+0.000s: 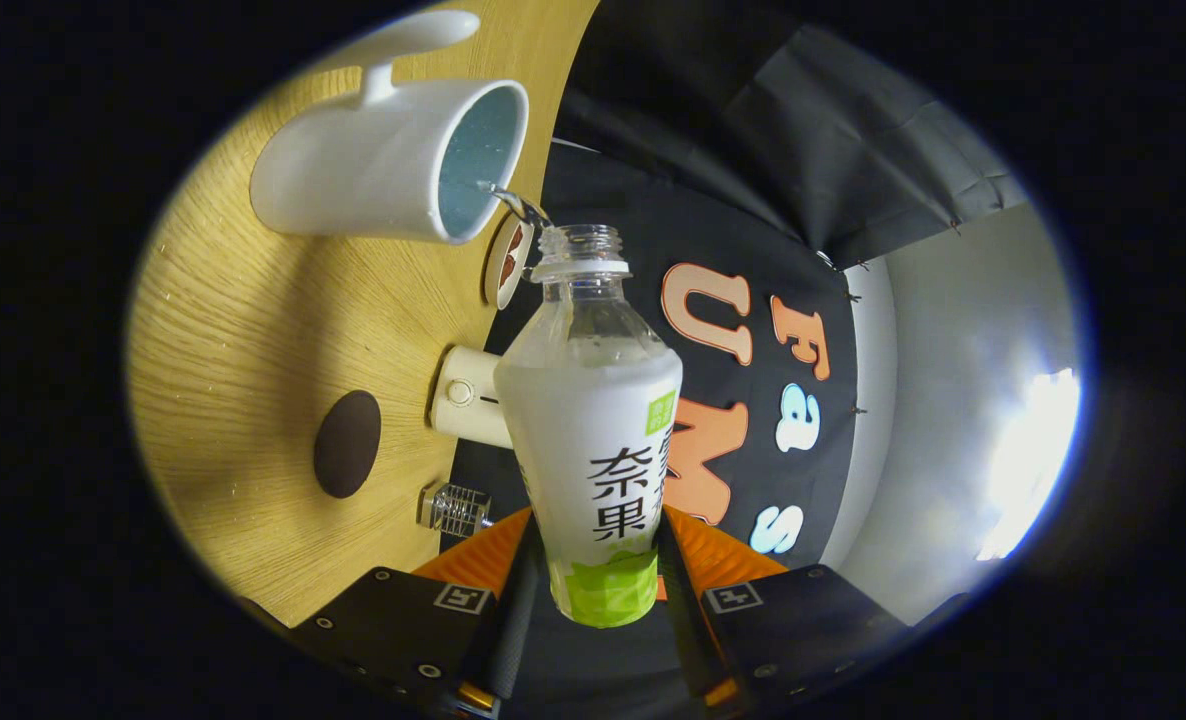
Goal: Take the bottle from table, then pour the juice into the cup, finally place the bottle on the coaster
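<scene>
My gripper [593, 590] is shut on a clear bottle [593, 430] with a white and green label, its cap off. The whole view is rolled, so the wooden table [243, 330] stands like a wall beside the bottle. The bottle's open mouth [581, 240] points at the rim of a white cup [383, 165] with a blue inside. A thin stream of liquid [511, 200] runs from the mouth into the cup. A dark round coaster [347, 443] lies on the table, between the cup and my fingers.
A small round disc [506, 262] with a brown picture sits at the table edge near the cup. A white knobbed device [468, 397] and a small clear glass object [453, 509] stand along that same edge. Black cloth and a grey wall lie beyond.
</scene>
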Motion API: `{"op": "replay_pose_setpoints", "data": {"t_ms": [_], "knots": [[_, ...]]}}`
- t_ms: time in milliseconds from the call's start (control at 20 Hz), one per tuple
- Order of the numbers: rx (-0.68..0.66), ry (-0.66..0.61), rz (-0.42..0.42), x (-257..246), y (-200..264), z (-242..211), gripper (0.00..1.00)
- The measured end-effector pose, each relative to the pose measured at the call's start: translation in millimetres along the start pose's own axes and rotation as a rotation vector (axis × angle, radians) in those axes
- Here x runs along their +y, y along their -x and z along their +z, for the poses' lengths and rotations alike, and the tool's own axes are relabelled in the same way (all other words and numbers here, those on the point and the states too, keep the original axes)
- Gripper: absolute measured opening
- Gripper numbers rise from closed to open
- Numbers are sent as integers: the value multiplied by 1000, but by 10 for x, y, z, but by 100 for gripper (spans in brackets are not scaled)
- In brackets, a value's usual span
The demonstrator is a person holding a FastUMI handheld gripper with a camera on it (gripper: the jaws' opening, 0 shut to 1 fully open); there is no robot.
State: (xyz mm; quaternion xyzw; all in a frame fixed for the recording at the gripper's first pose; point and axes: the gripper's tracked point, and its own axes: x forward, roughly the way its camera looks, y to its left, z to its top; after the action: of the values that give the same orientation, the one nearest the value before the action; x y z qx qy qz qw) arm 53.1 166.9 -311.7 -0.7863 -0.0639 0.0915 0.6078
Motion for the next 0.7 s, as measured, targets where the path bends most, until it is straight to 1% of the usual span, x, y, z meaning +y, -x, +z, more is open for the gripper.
{"op": "replay_pose_setpoints", "data": {"t_ms": [500,700], "knots": [[-42,38,4,-34,15,54,63],[-54,55,-8,-59,44,88,63]]}}
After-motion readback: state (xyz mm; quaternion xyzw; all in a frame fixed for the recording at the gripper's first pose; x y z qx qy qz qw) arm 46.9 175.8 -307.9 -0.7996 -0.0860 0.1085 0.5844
